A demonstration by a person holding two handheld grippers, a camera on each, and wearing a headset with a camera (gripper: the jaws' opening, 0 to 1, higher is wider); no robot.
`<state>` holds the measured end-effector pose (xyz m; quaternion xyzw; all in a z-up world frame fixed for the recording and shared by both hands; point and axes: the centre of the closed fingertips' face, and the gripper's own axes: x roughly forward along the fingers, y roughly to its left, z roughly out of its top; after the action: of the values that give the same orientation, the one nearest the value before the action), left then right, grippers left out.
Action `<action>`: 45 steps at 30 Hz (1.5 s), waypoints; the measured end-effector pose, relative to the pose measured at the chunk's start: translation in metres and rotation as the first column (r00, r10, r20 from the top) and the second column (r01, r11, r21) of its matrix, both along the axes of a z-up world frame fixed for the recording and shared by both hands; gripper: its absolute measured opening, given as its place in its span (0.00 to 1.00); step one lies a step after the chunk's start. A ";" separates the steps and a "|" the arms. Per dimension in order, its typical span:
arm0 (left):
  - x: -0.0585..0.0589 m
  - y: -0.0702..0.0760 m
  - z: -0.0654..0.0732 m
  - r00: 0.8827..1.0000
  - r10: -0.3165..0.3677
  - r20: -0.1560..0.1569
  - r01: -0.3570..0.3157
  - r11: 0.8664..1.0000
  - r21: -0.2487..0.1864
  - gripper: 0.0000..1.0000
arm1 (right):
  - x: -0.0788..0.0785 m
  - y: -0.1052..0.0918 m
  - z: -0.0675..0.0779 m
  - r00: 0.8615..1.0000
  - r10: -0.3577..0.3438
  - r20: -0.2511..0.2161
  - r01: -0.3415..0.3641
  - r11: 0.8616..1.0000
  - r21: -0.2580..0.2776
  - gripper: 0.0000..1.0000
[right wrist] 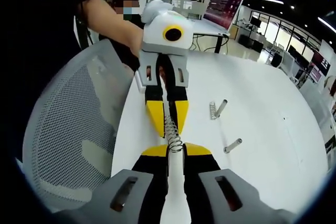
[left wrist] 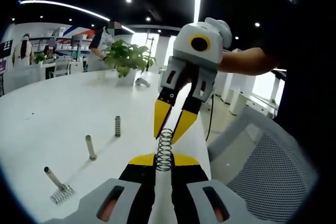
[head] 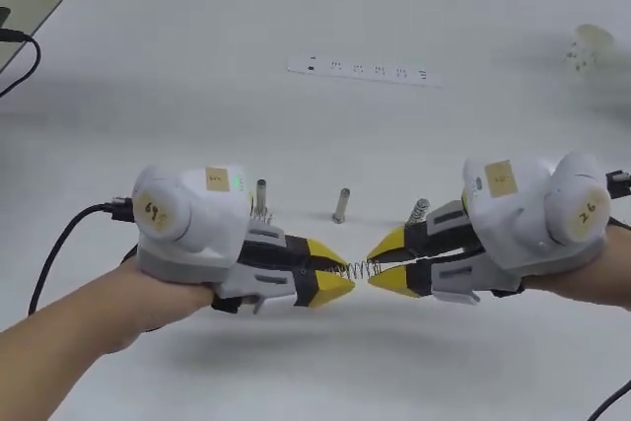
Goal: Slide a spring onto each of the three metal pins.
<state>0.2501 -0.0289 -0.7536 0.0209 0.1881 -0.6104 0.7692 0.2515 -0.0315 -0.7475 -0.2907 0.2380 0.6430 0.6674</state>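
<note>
Spring [head: 357, 268], ends pinched in left gripper [head: 346, 277], right gripper [head: 374, 273] fingers [head: 391, 244]

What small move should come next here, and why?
Probably the left gripper should let go, so the right gripper can carry the spring to the bare middle pin. The spring is held in the air between both grippers, and the two outer pins already carry theirs.
</note>
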 end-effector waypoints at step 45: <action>0.002 0.001 -0.004 0.999 0.002 0.041 -0.004 0.999 0.034 0.03 | -0.007 0.044 0.032 0.995 -0.015 0.098 -0.008 0.971 0.239 0.07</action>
<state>0.2520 -0.0279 -0.7577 0.0462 0.1828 -0.6053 0.7733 0.2448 0.0129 -0.7158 -0.2390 0.1258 0.6507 0.7097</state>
